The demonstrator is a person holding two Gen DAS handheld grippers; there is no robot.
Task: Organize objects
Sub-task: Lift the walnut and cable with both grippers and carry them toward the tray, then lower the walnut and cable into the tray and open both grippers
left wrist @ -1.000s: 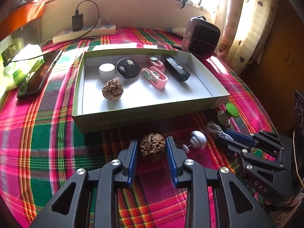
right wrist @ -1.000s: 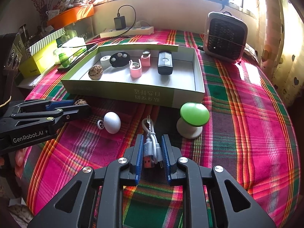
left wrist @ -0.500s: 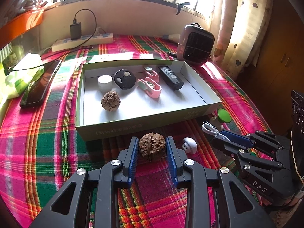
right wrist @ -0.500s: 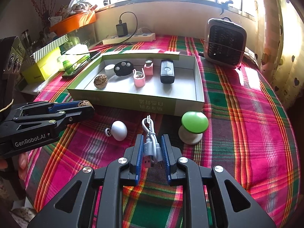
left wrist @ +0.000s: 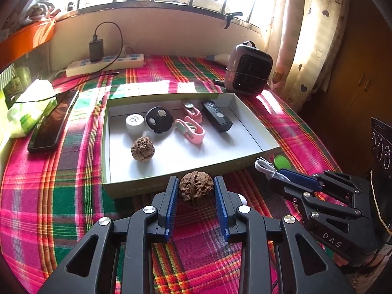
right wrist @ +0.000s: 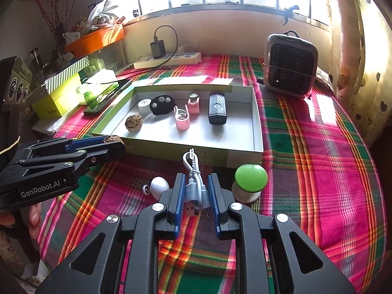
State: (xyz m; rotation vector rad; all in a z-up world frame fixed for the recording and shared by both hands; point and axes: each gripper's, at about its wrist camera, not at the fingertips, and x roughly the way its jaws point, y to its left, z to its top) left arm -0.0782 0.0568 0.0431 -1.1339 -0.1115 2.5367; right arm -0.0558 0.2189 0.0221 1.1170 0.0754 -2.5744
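Walnut (left wrist: 196, 189) clamped between the blue pads of the left gripper (left wrist: 196, 194), jaws closed to the nut's width, held clear of the plaid cloth (left wrist: 61, 196) just short of the near wall of the shallow box (left wrist: 171, 183). Carried high, presumably so it clears that wall on the way in.

Right gripper (right wrist: 195, 196) likewise closed, pinching a bundled white USB cable (right wrist: 194, 186); loop end points forward toward the box, plug end hangs back between the pads. Grip sits on the bundle's middle, probably to keep the coils from unravelling.

Box already holds a second walnut (left wrist: 142, 149), white round case (left wrist: 134, 123), black disc (left wrist: 159, 119), two pink clips (left wrist: 189, 129), black remote-like device (left wrist: 216, 120). All in the far and left portion; right half and near strip bare, so room for both loads. Pairing walnut with walnut looks the likely intent.

Still on the cloth in front of the box: green-capped mushroom object (right wrist: 250, 181) and small white knob (right wrist: 158, 186), either side of the right gripper. Whether the knob touches that gripper's left finger is hard to tell from the wrist view.

Task judged partway done: two items in hand, two left.
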